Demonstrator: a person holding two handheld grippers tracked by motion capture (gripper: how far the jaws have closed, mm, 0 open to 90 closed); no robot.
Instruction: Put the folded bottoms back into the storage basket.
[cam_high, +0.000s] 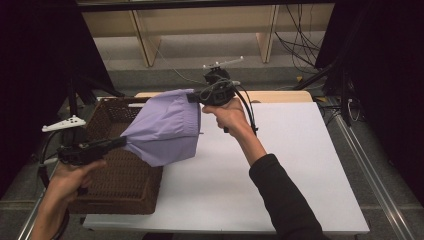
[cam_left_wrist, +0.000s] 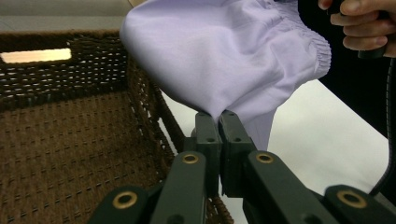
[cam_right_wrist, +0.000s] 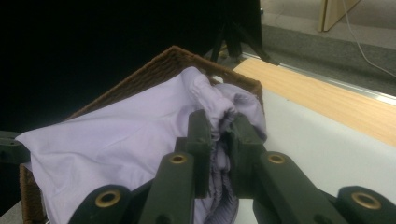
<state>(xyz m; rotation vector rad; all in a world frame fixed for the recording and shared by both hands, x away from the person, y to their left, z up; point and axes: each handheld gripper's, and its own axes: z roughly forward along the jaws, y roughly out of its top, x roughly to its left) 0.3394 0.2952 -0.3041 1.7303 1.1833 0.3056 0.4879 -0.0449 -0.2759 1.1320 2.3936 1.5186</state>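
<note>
You hold the lilac garment stretched between both claws.
Your left claw is clamped on one corner, your right claw on its gathered elastic edge; the cloth hangs above the wicker basket at the bench's left side.

Light falls from above onto the white table, bright and even, while both side edges of the high view sink into black. The lilac cloth throws a soft shadow beneath it. The right gripper view is dim and grainy, its upper left black, perhaps underexposed.
</note>
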